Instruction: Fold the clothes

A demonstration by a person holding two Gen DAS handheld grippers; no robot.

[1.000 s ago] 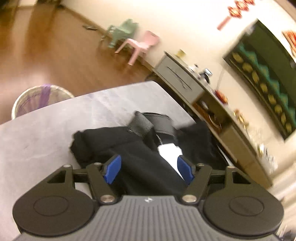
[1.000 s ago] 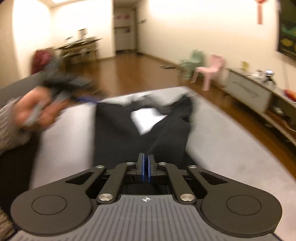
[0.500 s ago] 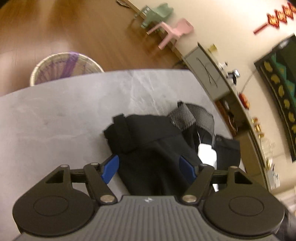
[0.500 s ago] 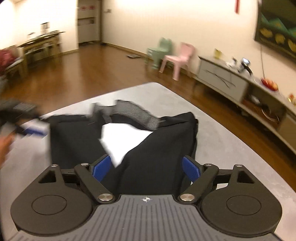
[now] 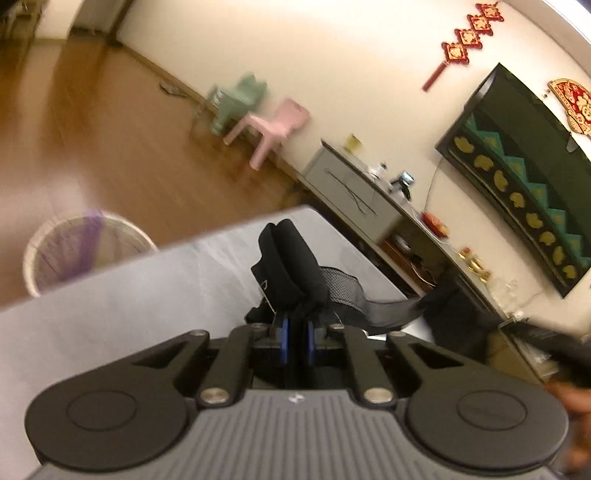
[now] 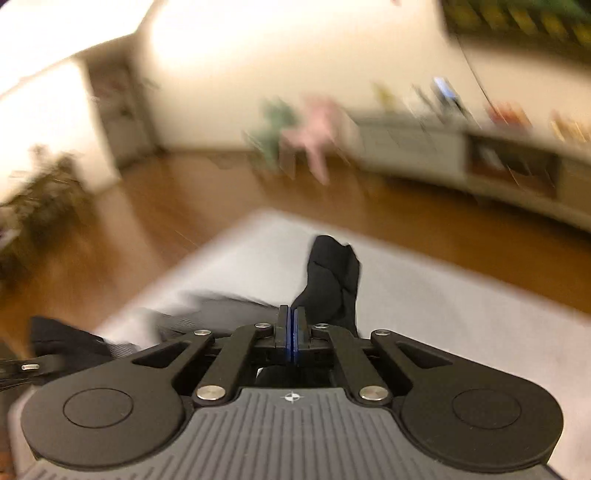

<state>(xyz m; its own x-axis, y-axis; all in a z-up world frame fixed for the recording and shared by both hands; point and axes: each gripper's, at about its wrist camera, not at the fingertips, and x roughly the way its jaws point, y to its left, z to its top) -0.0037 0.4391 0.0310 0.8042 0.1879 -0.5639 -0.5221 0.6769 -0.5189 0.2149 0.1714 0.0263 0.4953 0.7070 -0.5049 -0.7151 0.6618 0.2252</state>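
A living room with a brown wood floor lay behind the pale grey table (image 5: 122, 314). At the left of the left wrist view a white wicker basket (image 5: 79, 247) stood on the floor past the table edge. Further right, a green and a pink child's chair (image 5: 273, 125) sat by the wall, then a low grey cabinet (image 5: 354, 188), with red knot decorations (image 5: 469, 35) and a dark framed picture (image 5: 517, 162) on the wall above.

The left gripper (image 5: 295, 338) had its blue pads drawn almost together on a bunched fold of the black garment (image 5: 291, 262), which rose from the table in front of it, a grey mesh lining trailing off to the right. The right gripper (image 6: 293, 334) was pinched fully closed on another part of the same garment (image 6: 332, 280), by the look of it; that view was badly blurred.

The fold seemed barely under way: the cloth was gathered and lifted at two points, not yet laid flat or doubled over, so the folding proper remained to be done.

No readable writing showed; a small pale mark on the black cloth was too small to make out.
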